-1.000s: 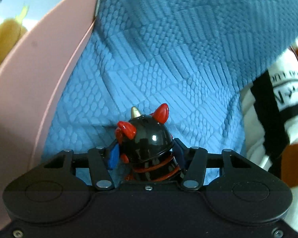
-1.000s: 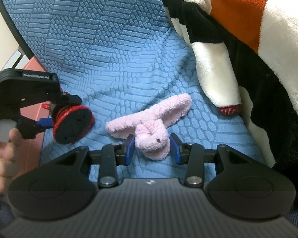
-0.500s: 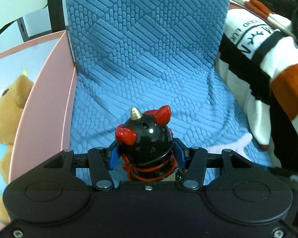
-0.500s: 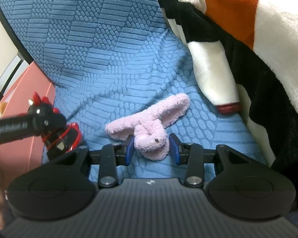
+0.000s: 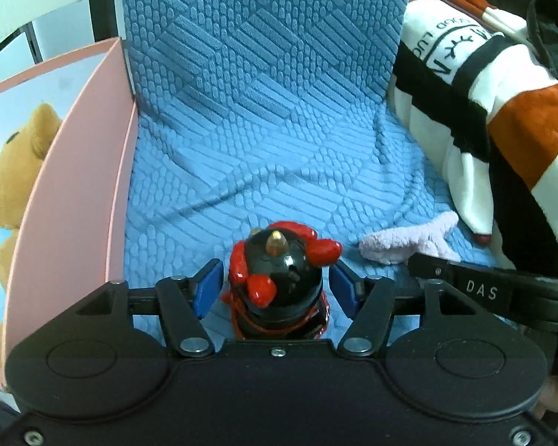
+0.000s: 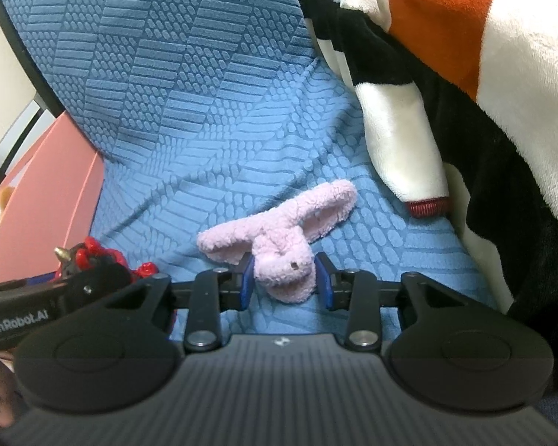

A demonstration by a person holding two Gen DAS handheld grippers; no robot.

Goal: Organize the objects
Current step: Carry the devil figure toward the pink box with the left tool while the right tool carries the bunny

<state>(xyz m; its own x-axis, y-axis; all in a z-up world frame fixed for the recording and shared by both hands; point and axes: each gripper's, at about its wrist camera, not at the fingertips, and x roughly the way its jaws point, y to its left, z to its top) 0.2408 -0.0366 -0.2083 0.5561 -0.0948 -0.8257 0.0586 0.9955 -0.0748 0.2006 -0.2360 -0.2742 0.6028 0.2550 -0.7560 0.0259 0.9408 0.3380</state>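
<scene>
A black figurine [image 5: 279, 278] with red horns and a gold spike stands on the blue textured cover [image 5: 260, 130]. It sits between the blue pads of my left gripper [image 5: 276, 290], whose jaws are opening, with a small gap on each side. The figurine [image 6: 89, 260] also shows low at the left of the right wrist view. A pink plush rabbit [image 6: 282, 264] lies on the cover with its ears spread. My right gripper [image 6: 284, 284] is closing on its head and the pads touch its sides. An ear of the rabbit [image 5: 409, 245] shows in the left wrist view.
A pink box [image 5: 74, 204] stands at the left edge of the cover, with a brown teddy bear [image 5: 11, 186] inside. A white, black and orange striped blanket [image 6: 465, 74] is heaped along the right side. The cover rises into a backrest behind.
My left gripper carried the figurine away from the pink box wall and rolled level. The figurine now rests upright on the cover and the pads have spread off it. The right pads drew in on the rabbit.
</scene>
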